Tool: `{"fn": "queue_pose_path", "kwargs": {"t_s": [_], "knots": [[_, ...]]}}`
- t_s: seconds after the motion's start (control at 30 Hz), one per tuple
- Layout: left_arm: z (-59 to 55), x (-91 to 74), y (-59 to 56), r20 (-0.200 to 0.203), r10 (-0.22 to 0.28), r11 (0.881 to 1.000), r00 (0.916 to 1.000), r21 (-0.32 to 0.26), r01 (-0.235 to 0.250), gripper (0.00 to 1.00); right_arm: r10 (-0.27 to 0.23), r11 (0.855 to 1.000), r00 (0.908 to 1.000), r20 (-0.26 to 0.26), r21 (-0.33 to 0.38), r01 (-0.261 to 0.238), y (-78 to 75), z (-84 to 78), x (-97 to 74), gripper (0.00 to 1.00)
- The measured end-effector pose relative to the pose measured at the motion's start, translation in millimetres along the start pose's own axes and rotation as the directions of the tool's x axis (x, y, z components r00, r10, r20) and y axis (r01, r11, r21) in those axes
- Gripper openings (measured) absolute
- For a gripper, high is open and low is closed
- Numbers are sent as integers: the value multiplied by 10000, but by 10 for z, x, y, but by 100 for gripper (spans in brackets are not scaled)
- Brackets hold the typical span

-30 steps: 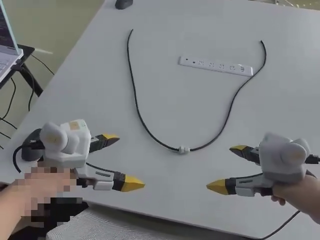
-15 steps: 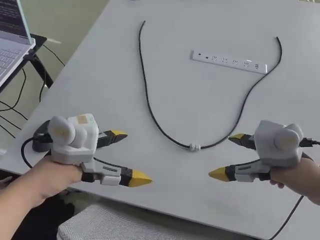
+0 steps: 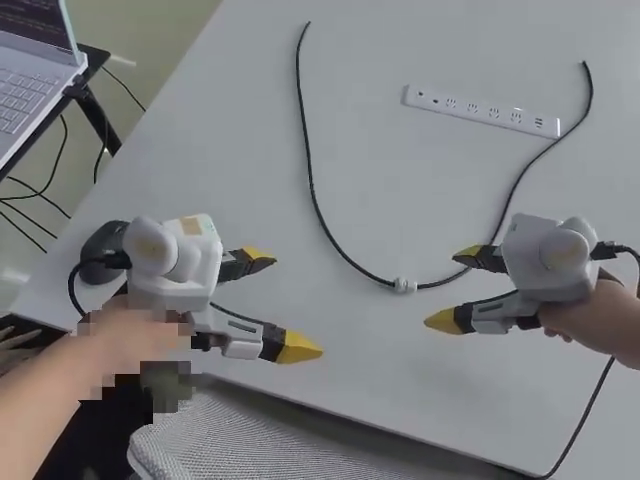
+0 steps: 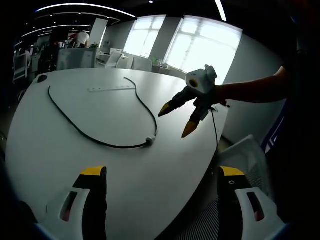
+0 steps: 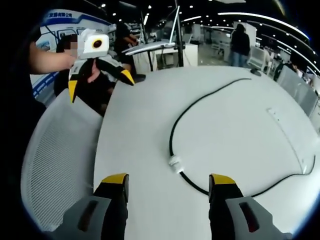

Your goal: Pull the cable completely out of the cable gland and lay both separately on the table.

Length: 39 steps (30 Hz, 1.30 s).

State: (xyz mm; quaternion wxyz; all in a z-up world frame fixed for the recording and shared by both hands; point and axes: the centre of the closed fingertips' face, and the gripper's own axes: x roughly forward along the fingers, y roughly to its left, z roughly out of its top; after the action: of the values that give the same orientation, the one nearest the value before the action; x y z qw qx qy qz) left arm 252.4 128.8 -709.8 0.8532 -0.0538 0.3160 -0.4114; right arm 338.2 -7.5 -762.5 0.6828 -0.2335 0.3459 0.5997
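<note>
A long black cable (image 3: 322,216) lies in a wide U on the white table (image 3: 230,150), threaded through a small white cable gland (image 3: 404,285) at the bottom of the curve. My left gripper (image 3: 283,305) hovers open at the near left edge, well left of the gland. My right gripper (image 3: 455,287) is open just right of the gland, its yellow tips apart and empty. The gland (image 5: 175,164) lies on the table ahead of the right jaws, between them and a little beyond. The left gripper view shows the gland (image 4: 149,141) farther off, with the right gripper (image 4: 177,119) above the table beyond it.
A white power strip (image 3: 480,109) lies at the far side between the cable's ends. A laptop (image 3: 35,70) stands on a stand off the table's left. A mesh chair back (image 3: 260,440) sits below the near edge. A black wire (image 3: 590,400) trails from the right gripper.
The head camera has shifted, so the table scene slid right. My right gripper has come closer to the gland; the left stays open near the table's edge.
</note>
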Motion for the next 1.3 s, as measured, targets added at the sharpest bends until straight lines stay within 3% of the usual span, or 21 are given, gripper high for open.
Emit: {"fn": "queue_pose_path", "kwargs": {"t_s": [0.47,0.53,0.57,0.67,0.97,1.3], "knots": [[-23,-5,37,-47,154,9998,9999,-133,-155,91,513,9969,9968,-617,-566,-548,-62,-13,242,50],[-20,-4,33,-64,145,9998,9999,-140,-146,90,591,9949,9947,-841,-761,-656,-70,-39,289,48],[-17,0,38,-47,151,9998,9999,-155,-151,90,551,9912,9912,-1208,-1130,-689,-100,-87,308,46],[-12,7,46,-11,138,9996,9999,-242,-138,90,691,9923,9925,-1005,-956,-788,-121,-55,372,44],[-24,1,68,-8,272,9991,9996,-324,-272,90,1079,9844,9847,-1369,-1240,-1251,-112,-124,524,34],[-90,-18,43,-76,293,9983,9995,-503,-296,88,1233,9767,9809,-1504,-1563,-1467,-114,-130,563,24]]}}
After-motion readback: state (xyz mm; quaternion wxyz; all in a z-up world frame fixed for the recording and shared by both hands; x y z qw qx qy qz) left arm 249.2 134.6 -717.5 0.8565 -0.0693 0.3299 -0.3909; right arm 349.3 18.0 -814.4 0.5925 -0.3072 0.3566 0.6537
